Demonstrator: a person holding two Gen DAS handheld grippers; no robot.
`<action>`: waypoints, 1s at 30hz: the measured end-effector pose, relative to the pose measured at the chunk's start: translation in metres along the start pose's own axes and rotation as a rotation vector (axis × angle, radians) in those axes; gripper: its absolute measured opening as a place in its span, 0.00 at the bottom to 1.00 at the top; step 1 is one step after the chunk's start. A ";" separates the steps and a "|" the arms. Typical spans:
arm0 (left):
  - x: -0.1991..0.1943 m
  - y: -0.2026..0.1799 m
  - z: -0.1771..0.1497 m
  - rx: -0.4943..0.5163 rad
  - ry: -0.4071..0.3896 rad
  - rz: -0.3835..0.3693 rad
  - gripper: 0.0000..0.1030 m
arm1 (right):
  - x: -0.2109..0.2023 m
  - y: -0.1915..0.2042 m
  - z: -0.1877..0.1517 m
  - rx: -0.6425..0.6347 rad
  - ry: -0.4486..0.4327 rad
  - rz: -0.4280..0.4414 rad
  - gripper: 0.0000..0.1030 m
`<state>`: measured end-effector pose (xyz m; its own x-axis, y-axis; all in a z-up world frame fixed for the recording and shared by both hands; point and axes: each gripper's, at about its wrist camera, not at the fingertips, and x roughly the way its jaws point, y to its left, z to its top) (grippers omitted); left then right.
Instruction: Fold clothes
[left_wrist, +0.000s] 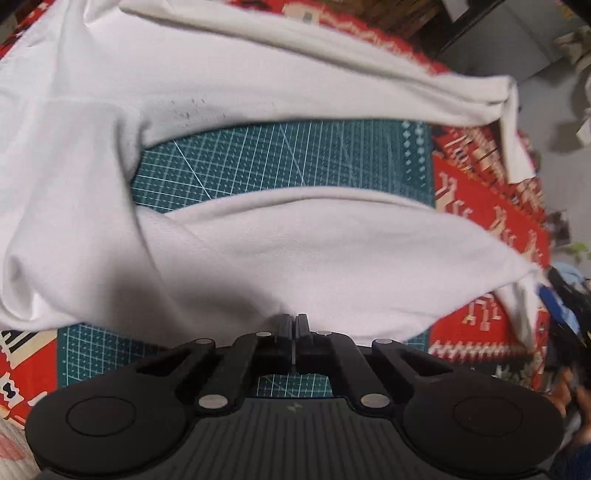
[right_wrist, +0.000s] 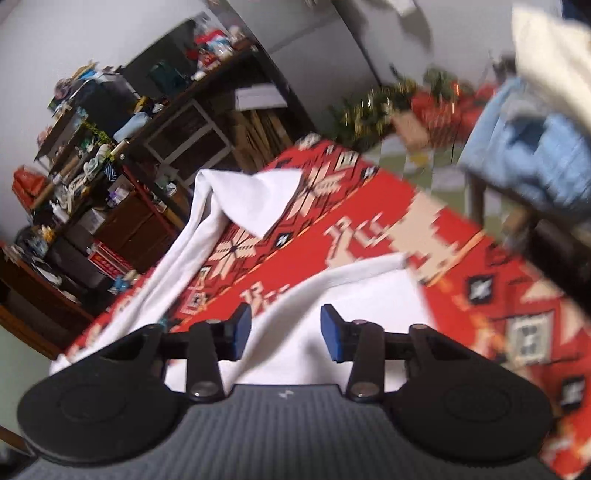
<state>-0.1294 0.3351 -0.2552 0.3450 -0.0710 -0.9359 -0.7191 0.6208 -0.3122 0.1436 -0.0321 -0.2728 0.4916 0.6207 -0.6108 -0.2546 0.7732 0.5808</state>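
Left wrist view: camera mounted behind the left gripper (left_wrist: 294, 323), looking forward and downward at close range onto the white garment (left_wrist: 258, 251) and green cutting mat (left_wrist: 280, 158). Right wrist view: camera behind the right gripper (right_wrist: 285, 330), tilted, facing outward across the red patterned cloth (right_wrist: 369, 236) toward cluttered shelves (right_wrist: 110, 155) and a wall, taking in more of the room. Both views share the white garment and the red patterned cloth.

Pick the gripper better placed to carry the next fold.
Left. The left gripper is already shut on the shirt edge; the right gripper has open jaws over cloth, gripping nothing.
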 end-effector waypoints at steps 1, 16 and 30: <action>-0.006 0.002 -0.002 -0.002 -0.013 -0.019 0.02 | 0.009 0.000 0.003 0.035 0.021 0.013 0.35; -0.098 0.005 0.063 0.058 -0.394 -0.116 0.00 | -0.026 0.045 0.023 0.039 -0.103 0.045 0.01; -0.052 0.005 0.036 0.273 -0.317 -0.066 0.25 | 0.040 0.080 0.068 -0.150 -0.092 -0.044 0.35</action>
<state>-0.1292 0.3699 -0.2023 0.5845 0.0999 -0.8052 -0.5179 0.8099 -0.2754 0.1995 0.0456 -0.2140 0.5773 0.5763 -0.5784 -0.3488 0.8146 0.4634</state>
